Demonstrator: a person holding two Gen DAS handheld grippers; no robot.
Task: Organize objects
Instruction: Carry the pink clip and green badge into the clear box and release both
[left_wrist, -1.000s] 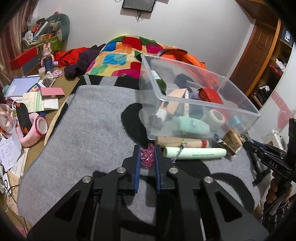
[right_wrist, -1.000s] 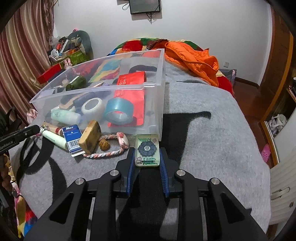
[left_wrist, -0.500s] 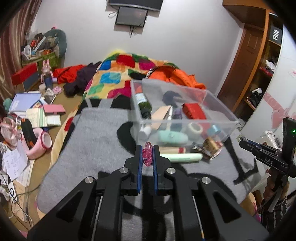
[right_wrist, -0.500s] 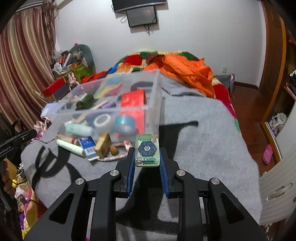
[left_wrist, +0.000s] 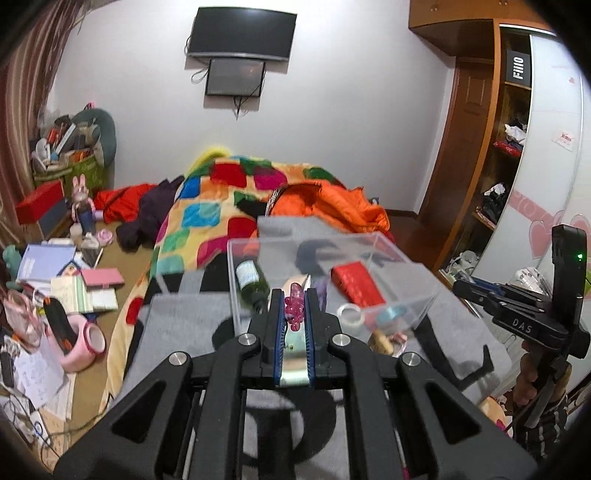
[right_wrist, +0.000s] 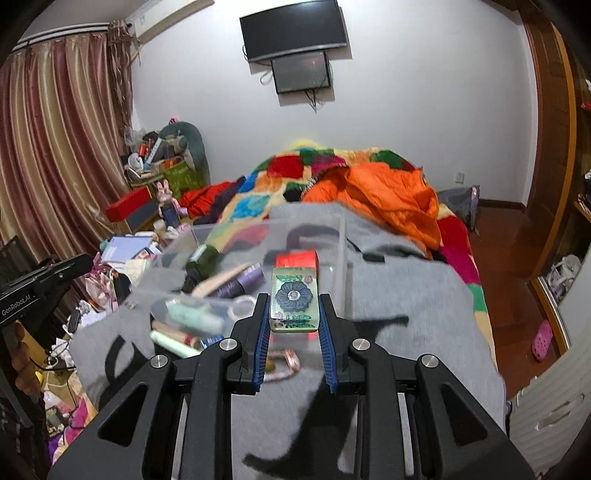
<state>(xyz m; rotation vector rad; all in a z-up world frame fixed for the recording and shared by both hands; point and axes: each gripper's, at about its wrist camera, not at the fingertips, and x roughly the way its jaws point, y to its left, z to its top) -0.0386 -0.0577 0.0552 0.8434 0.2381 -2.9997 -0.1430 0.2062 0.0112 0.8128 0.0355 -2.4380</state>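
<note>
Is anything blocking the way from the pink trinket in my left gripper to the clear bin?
Nothing visible does. The left hand-held gripper holds the pink trinket above the near edge of the clear bin, whose top is open.

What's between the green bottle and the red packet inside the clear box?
In the left wrist view, a tan flat piece and a purple item lie between the green bottle and red packet.

A grey blanket (left_wrist: 177, 332) covers the bed's near end. On it sits a clear bin (left_wrist: 399, 258); an orange jacket (right_wrist: 388, 195) lies farther back.
</note>
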